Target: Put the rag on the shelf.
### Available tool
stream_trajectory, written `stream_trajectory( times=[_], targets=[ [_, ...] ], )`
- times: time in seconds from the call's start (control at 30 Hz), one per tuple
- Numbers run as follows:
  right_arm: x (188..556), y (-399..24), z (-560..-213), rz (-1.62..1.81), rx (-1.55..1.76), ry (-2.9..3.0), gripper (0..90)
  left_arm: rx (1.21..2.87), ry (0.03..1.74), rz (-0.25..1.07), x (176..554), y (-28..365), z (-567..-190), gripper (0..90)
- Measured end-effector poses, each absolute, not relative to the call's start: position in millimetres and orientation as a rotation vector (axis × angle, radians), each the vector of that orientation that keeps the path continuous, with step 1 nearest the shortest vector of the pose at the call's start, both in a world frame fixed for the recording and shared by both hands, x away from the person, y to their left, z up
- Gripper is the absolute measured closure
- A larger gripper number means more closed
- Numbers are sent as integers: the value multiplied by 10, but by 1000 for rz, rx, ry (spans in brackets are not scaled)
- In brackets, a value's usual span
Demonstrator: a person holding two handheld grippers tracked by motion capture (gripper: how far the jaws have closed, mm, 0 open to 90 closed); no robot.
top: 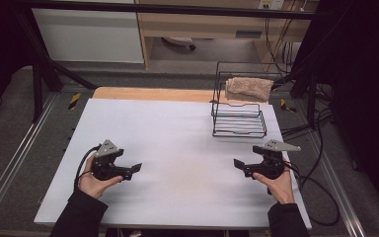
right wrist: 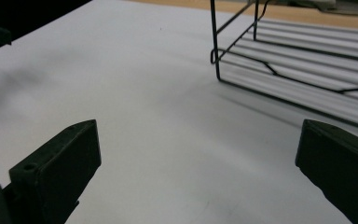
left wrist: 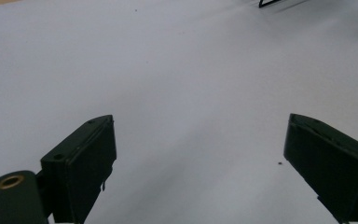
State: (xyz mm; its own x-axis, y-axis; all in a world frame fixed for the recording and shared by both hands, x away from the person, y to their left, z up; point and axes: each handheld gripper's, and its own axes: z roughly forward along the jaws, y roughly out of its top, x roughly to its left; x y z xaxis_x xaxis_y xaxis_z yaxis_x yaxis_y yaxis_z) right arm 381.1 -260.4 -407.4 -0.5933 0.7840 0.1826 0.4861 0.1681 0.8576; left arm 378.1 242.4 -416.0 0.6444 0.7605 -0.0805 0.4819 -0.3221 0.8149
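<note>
My left gripper point(top: 137, 168) is low over the white table top point(top: 177, 148) at its front left, held by a hand in a black sleeve. In the left gripper view its jaws stand wide apart with only bare table between them point(left wrist: 200, 135). My right gripper point(top: 237, 163) sits low at the front right, jaws pointing toward the middle of the table. The right gripper view shows it point(right wrist: 198, 144) open too, nothing between the jaws. A black wire rack point(top: 239, 111) stands at the back right with a beige towel point(top: 249, 88) draped over its top rail.
The wire rack's base point(right wrist: 303, 70) lies just ahead and to the right of the right gripper. A wooden strip point(top: 153, 94) runs along the table's far edge. Black cables point(top: 321, 163) hang off the right side. A white cabinet point(top: 89, 34) stands beyond the table.
</note>
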Motion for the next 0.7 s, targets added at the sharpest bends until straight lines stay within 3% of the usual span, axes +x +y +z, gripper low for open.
stream_trajectory(
  times=[0.33, 0.7],
  targets=[
    [3671, -2748, -4393, 1354, 1255, 2211, 5, 1977, 958, 384, 3651, 2631, -4306, 85],
    [3628, -2777, -4445, 1352, 1240, 2232, 5, 1974, 973, 376, 3631, 2688, -4369, 85]
  ],
)
